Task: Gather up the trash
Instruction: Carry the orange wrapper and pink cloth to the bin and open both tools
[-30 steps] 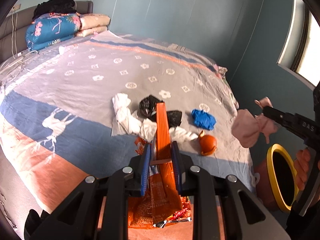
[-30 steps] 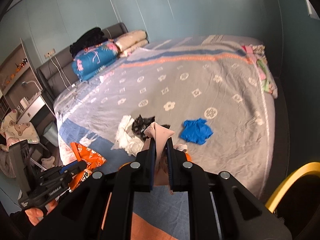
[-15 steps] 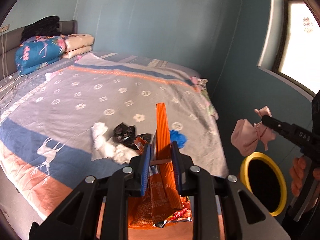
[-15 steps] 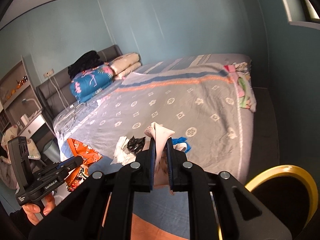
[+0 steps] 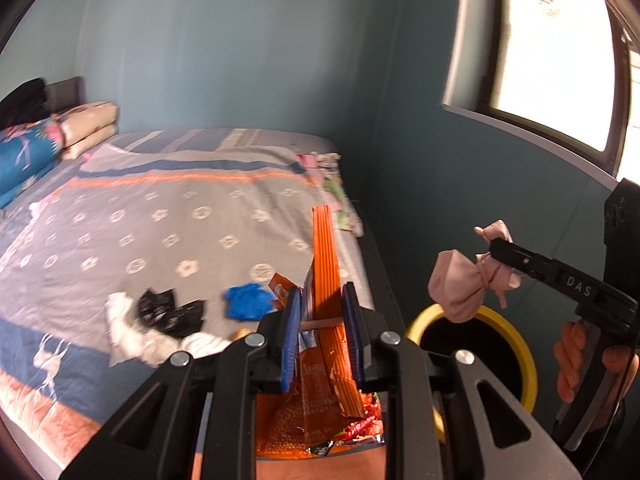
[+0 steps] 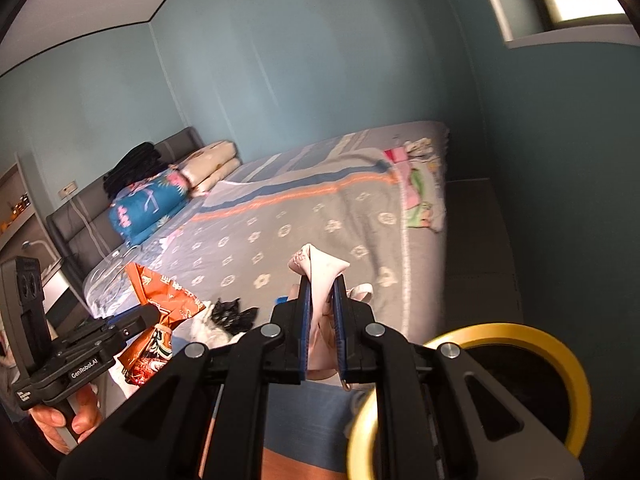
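Observation:
My left gripper (image 5: 320,312) is shut on an orange snack wrapper (image 5: 326,256) that sticks up between the fingers; it also shows in the right wrist view (image 6: 160,300). My right gripper (image 6: 320,296) is shut on a tied pink bag (image 6: 322,268), which hangs in the left wrist view (image 5: 460,284) above the yellow-rimmed bin (image 5: 516,356). The bin (image 6: 560,360) stands by the bed's foot. On the bed lie a blue glove (image 5: 248,300), black wrappers (image 5: 168,312) and white tissue (image 5: 128,336).
The bed (image 5: 140,232) with a grey patterned cover fills the left. Folded quilts and pillows (image 6: 160,200) lie at its head. Small cloths (image 6: 420,192) lie at the far corner. A teal wall and a window (image 5: 560,60) are to the right.
Both grippers have swung right, away from the bed and toward the bin. The pink bag now hangs over the bin's rim. The litter on the bed has not moved.

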